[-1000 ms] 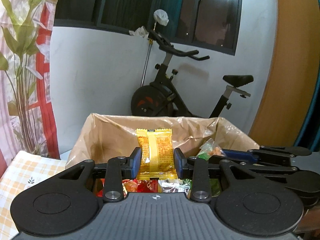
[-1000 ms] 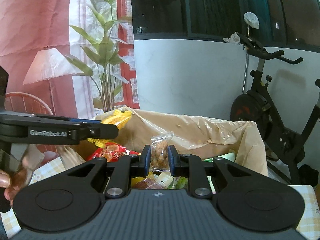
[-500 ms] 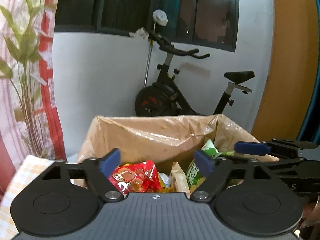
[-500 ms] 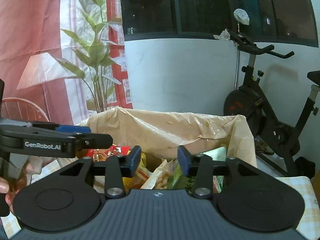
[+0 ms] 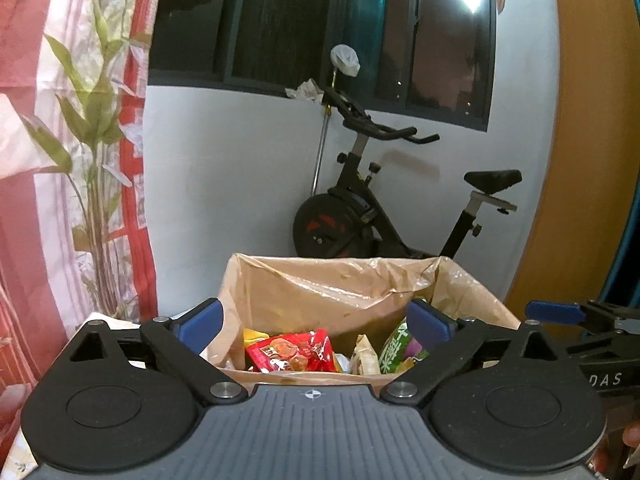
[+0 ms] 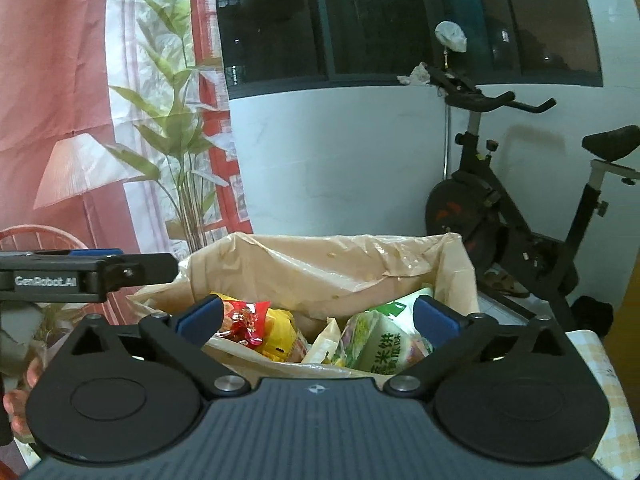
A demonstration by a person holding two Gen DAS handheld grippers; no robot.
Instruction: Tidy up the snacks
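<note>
We looked down both hand-held grippers at a cardboard box [image 5: 472,300] lined with a crinkled tan plastic bag [image 5: 320,292], which stood open-topped ahead of us and held the snacks. Inside it, from the left wrist view, a red snack packet [image 5: 292,352] lay near the front, a yellow packet [image 5: 256,336] just to its left, a pale packet [image 5: 366,354] on edge in the middle, and a green rice-cracker pack [image 5: 396,348] leaned toward the right wall. The right wrist view showed the same heap: red packet [image 6: 248,320] over yellow [image 6: 280,340], the green pack [image 6: 380,344] on the right.

Our left hand-held gripper [image 5: 316,322] had its jaws spread wide, with nothing between the blue pads. Our right hand-held gripper [image 6: 318,314] was spread just as wide and equally bare. Both hung near the box's front rim, above the snacks and touching none of them.

The bag's back wall rose well above the pile, leaving open room over the contents. The other gripper's fingers reached in from the side in each view, near the box's edge. A checked cloth on the table [image 6: 612,364] showed beside the box. Behind stood a white wall, an exercise bike [image 5: 372,208] and a red curtain printed with bamboo [image 5: 80,140], all well apart from the box.
</note>
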